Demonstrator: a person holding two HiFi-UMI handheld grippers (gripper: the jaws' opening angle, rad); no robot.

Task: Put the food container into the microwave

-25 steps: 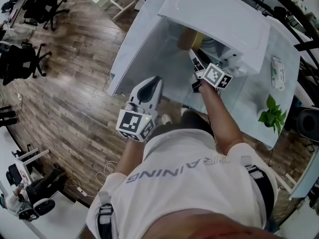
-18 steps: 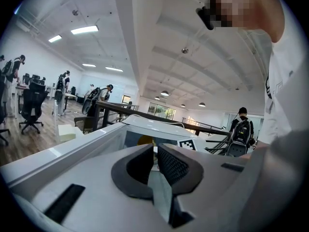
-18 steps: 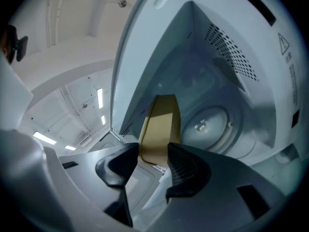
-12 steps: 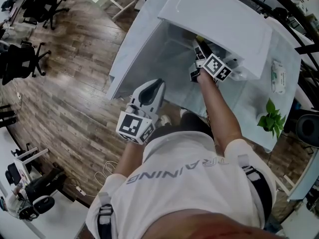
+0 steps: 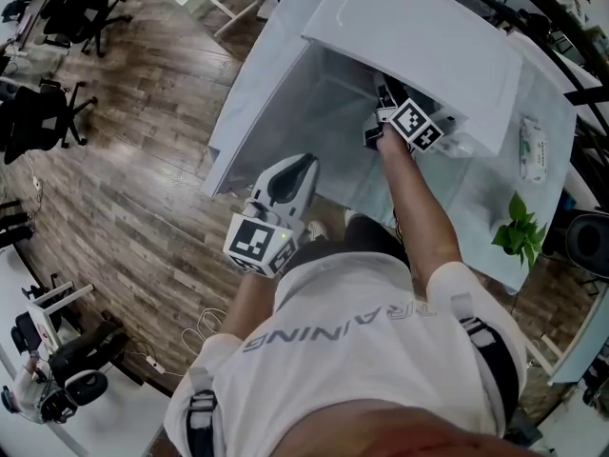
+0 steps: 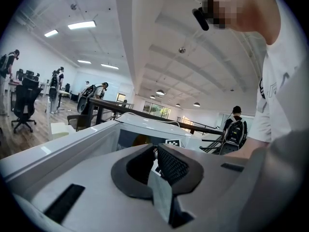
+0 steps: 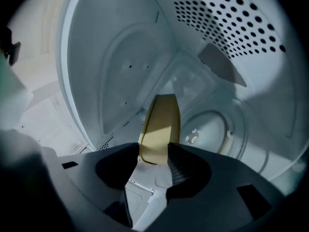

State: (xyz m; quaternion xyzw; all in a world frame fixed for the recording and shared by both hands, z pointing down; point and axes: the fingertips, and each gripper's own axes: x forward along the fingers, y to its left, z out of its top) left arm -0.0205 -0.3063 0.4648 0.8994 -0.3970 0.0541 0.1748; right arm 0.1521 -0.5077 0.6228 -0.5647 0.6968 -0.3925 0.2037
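Note:
The white microwave (image 5: pixel 419 36) stands on the table with its door (image 5: pixel 252 103) swung open to the left. My right gripper (image 5: pixel 383 91) reaches into the cavity, and only its marker cube (image 5: pixel 414 125) shows below the microwave's top. In the right gripper view my right gripper (image 7: pixel 154 151) is shut on the food container (image 7: pixel 160 124), seen by its tan edge. Beyond it are the round turntable (image 7: pixel 212 129) and a perforated wall (image 7: pixel 231 18). My left gripper (image 5: pixel 301 165) hangs back near my body, outside the microwave. Its jaws (image 6: pixel 155 151) are together with nothing between them.
A white table (image 5: pixel 476 208) carries the microwave, a small green plant (image 5: pixel 519 222) and a white packet (image 5: pixel 533 146) at the right. Office chairs (image 5: pixel 86 8) stand on the wooden floor at the far left. People and desks show in the distance in the left gripper view.
My right gripper has pushed further into the microwave with the container, which has passed out of the head view under the microwave's top. The left gripper has stayed put.

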